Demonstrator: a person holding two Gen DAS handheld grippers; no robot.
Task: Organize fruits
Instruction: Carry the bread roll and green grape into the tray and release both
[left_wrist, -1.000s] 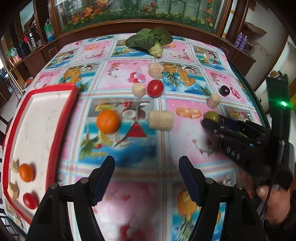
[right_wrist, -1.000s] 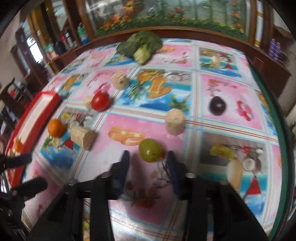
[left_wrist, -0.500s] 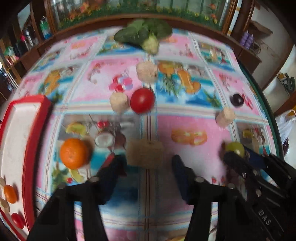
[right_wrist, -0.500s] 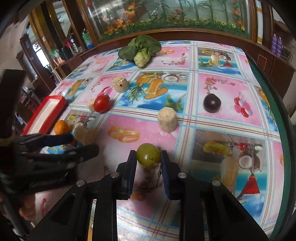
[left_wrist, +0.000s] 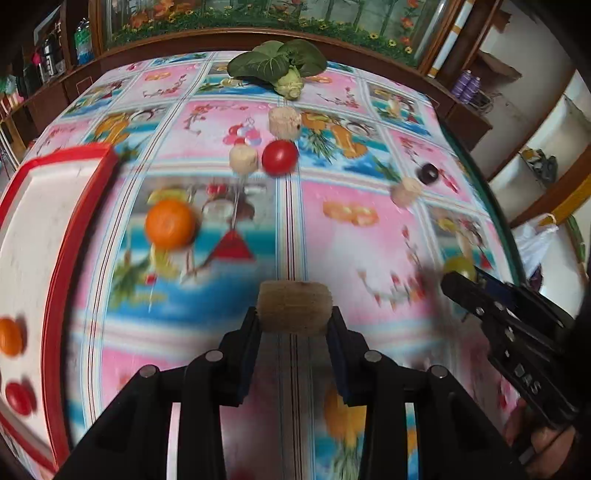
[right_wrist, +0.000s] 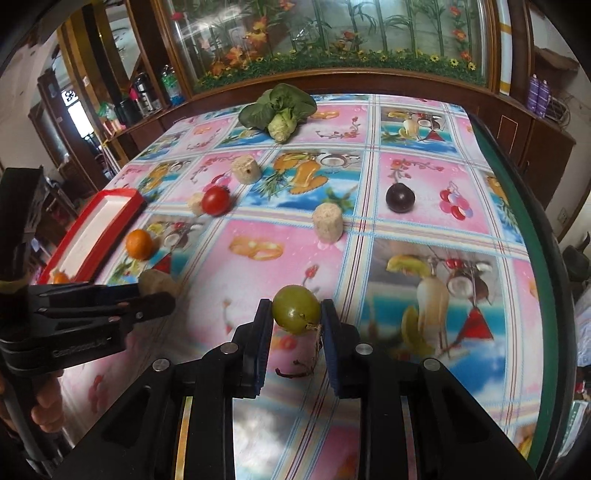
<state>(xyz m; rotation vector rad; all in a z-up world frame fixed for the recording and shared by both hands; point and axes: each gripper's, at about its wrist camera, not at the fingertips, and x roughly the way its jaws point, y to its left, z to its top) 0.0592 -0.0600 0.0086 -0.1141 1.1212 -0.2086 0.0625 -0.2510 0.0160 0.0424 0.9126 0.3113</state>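
Note:
My left gripper (left_wrist: 293, 323) has a beige cork-like cylinder (left_wrist: 293, 308) between its pads, which touch both of its sides while the jaws are closing. My right gripper (right_wrist: 295, 314) is shut on a green round fruit (right_wrist: 295, 308), held just above the patterned tablecloth. An orange (left_wrist: 170, 223), a red tomato (left_wrist: 279, 157) and a dark plum (left_wrist: 427, 173) lie loose on the table. The red-rimmed white tray (left_wrist: 88, 206) at the left holds a small orange (left_wrist: 9, 336) and a small tomato (left_wrist: 18, 398).
Three more beige cylinders (left_wrist: 283, 120) (left_wrist: 242, 158) (left_wrist: 406, 190) stand among the fruit. A leafy green vegetable (left_wrist: 280, 68) lies at the far edge. Wooden cabinets ring the table, and its green edge (right_wrist: 546, 258) runs down the right side.
My left gripper moved forward to the beige cylinder and narrowed around it. My right gripper shut on the green fruit and raised it slightly off the cloth.

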